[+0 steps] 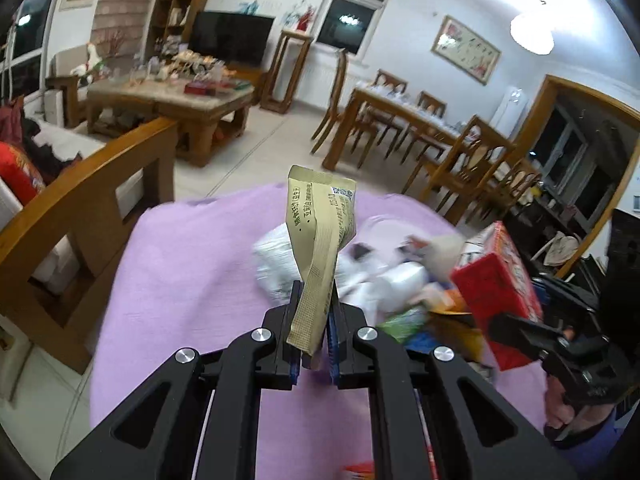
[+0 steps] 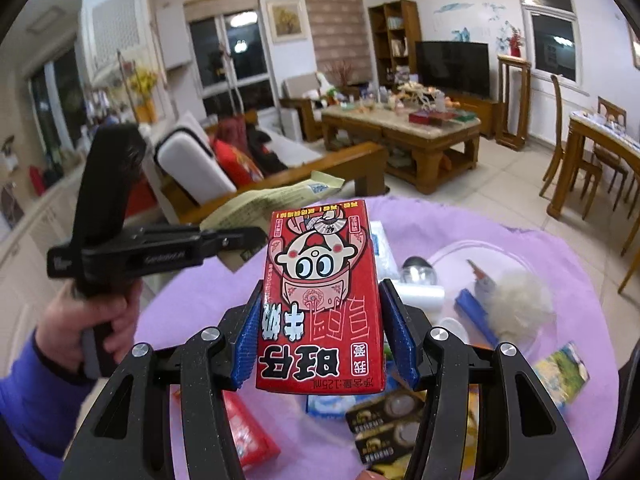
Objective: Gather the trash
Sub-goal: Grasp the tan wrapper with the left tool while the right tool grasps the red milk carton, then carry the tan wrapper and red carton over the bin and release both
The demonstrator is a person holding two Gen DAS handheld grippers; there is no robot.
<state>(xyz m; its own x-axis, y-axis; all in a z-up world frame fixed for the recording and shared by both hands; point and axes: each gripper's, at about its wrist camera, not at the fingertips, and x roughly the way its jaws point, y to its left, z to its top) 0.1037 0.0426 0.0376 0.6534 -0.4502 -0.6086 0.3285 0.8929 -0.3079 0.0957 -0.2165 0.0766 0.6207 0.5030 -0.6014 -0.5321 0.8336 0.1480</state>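
Left tool (image 1: 314, 308) clamping tan sachet (image 1: 320, 236), long axis upright, right tool (image 2: 320, 320) gripping red carton (image 2: 320, 296), lengthwise away from camera

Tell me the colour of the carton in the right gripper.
Red carton with a cartoon face, clearest in the right wrist view.

I hold two grippers, the left gripper (image 1: 314, 312) and the right gripper (image 2: 320, 336). I see one tan packet (image 1: 320, 240), one red milk box (image 2: 320, 296), one spoon (image 2: 416, 270), two dark wrappers (image 2: 388, 424) and one purple cloth (image 1: 192, 280).
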